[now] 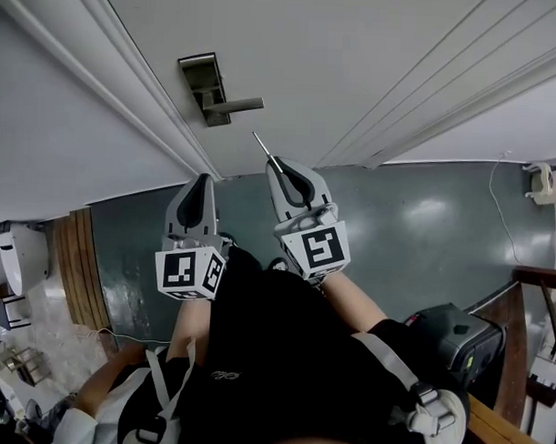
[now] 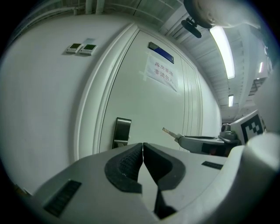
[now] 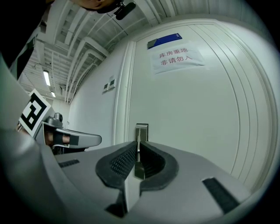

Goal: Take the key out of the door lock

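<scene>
Clamping the key [image 1: 261, 143] by its head, my right gripper [image 1: 276, 164] held the thin, toothed metal blade out towards the white panelled door [image 1: 375, 56], apart from the lock plate [image 1: 203, 82], a dark metal rectangle with a straight lever handle [image 1: 238, 105]. My left gripper [image 2: 143, 148] sat just beside, ribbed black pads together on nothing. A paper notice [image 2: 161, 73] and a blue sign [image 2: 160, 52] hung higher on the door.
</scene>
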`<state>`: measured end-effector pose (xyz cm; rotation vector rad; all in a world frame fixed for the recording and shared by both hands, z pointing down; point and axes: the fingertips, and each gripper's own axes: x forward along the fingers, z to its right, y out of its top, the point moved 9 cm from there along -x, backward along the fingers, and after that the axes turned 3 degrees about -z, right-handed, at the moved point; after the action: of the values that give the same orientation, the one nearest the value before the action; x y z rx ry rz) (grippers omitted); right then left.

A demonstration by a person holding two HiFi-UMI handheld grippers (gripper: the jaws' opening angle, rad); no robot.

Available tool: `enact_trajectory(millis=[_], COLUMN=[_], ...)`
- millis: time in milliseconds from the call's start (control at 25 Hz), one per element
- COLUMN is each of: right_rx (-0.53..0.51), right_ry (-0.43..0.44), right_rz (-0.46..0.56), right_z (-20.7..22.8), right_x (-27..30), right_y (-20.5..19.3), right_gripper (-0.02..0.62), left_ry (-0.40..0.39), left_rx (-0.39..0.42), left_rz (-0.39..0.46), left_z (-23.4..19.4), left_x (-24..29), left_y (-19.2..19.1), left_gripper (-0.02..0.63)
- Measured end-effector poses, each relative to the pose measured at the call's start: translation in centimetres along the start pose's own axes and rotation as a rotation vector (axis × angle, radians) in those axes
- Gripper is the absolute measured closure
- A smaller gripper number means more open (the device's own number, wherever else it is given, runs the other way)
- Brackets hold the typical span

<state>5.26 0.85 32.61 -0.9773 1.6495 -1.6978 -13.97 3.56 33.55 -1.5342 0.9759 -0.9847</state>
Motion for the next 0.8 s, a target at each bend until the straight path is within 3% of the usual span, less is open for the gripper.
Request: enact_trajectory(millis=[320,800], right_rx=[-0.030,-0.056], right_ry=[-0.019,-0.032], right_rz=[0.042,0.077], right_z=[0.0,0.3], right_x=[1.2,2.2], right_y=[1.7,2.7], right_gripper=[0.563,0.563], left_ry=[0.006,0.010], left_rx=[0.027,0.044], left_rz=[0.046,0.044], left_z=[-0.9,-1.6], left_x=[0.3,0.8], left_y=[2.0,3.2], left_gripper=[0.583,0.583])
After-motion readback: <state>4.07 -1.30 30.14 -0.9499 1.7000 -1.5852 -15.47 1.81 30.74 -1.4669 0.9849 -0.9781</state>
